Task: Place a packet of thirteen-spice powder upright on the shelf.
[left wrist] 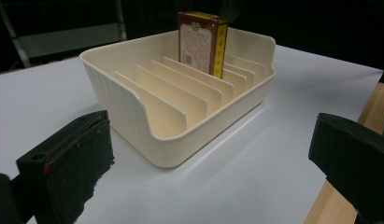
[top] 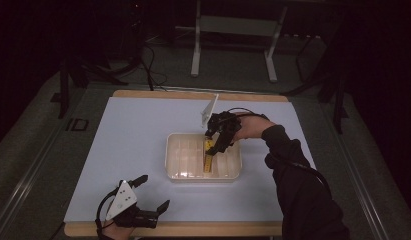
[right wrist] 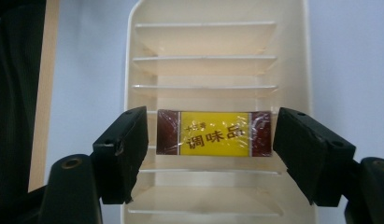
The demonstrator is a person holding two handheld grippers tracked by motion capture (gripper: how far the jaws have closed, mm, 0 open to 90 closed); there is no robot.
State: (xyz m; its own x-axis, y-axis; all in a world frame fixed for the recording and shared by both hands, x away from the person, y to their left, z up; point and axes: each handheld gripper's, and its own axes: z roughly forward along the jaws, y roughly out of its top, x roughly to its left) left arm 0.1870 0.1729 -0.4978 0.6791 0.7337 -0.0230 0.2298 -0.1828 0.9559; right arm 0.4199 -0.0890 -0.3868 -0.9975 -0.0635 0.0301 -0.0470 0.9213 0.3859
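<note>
A pale blue-white mat [top: 143, 145] covers the wooden table [top: 193, 229] in a dark room, and the cream slotted tray [top: 175, 155] on it is my landmark. Nearest to me, well short of the tray and off toward its left front corner, my left gripper [top: 150, 192] rests at the table's front edge with its jaws spread wide and nothing between them; in the left gripper view [left wrist: 213, 186] the tray [left wrist: 147, 112] sits beyond the two black pads, apart from them.

Farther on, inside the tray, the yellow and dark red box [top: 209, 155] stands on edge in a slot between the dividers, right of the tray's middle. In the left gripper view the box [left wrist: 201, 42] rises upright above the tray's far wall.

My right gripper [top: 213, 145] hangs over the tray from its far right side, pointing down at the box. In the right gripper view [right wrist: 210, 144] my jaws are parted on either side of the box [right wrist: 214, 133], a thin gap showing at each end, so they are not pinching it.

Beyond the tray, a grey metal stand [top: 233, 45] is on the floor.
</note>
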